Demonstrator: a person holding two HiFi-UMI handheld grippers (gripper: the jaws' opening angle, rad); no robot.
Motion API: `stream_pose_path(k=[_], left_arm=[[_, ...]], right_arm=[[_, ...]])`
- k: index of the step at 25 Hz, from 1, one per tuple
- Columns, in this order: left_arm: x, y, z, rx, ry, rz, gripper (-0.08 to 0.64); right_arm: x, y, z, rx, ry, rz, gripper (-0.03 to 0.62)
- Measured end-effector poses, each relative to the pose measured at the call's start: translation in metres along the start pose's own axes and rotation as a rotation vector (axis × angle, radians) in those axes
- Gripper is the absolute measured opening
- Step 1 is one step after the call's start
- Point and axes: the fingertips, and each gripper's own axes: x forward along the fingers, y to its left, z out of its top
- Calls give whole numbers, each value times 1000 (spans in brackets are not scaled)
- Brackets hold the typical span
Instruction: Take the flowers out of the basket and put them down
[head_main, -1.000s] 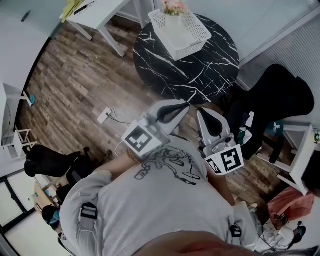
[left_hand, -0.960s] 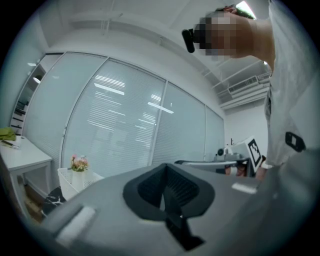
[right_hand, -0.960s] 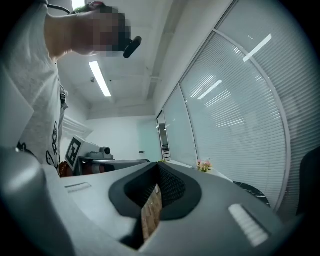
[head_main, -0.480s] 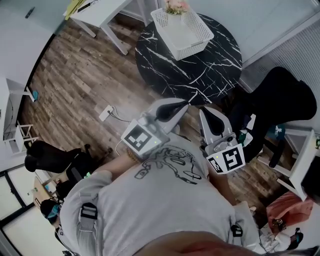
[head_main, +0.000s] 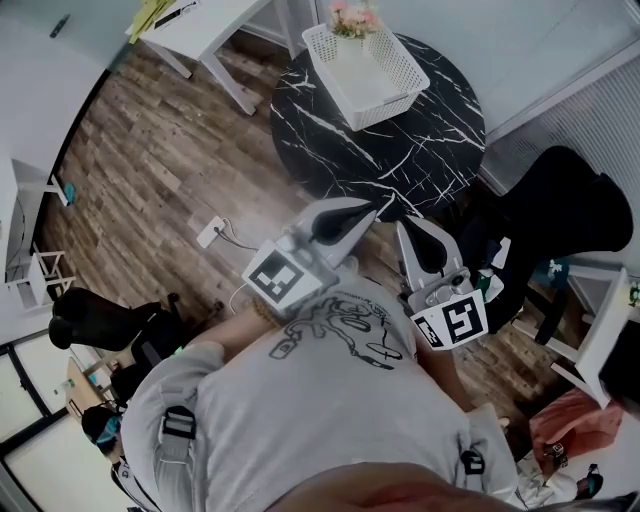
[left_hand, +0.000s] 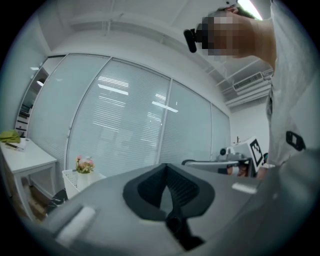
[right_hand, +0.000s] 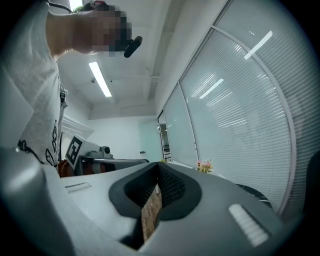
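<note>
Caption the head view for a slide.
Person with left claw and right claw shut and empty, facing a white basket of pink flowers on a black marble table.

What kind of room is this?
Most likely an office or meeting room: glass walls with blinds, a white desk, a black office chair and a round black marble table on a wood floor.
</note>
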Motion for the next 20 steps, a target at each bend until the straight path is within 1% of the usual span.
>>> stream_pose_path(k=[8,20], left_arm=[[13,48,-1,-12,13,24,3],[43,138,0,-18,49,7,3]], right_arm=[[42,-26,-5,4,19,10,6],[119,-73,-8,11,47,-14,6]])
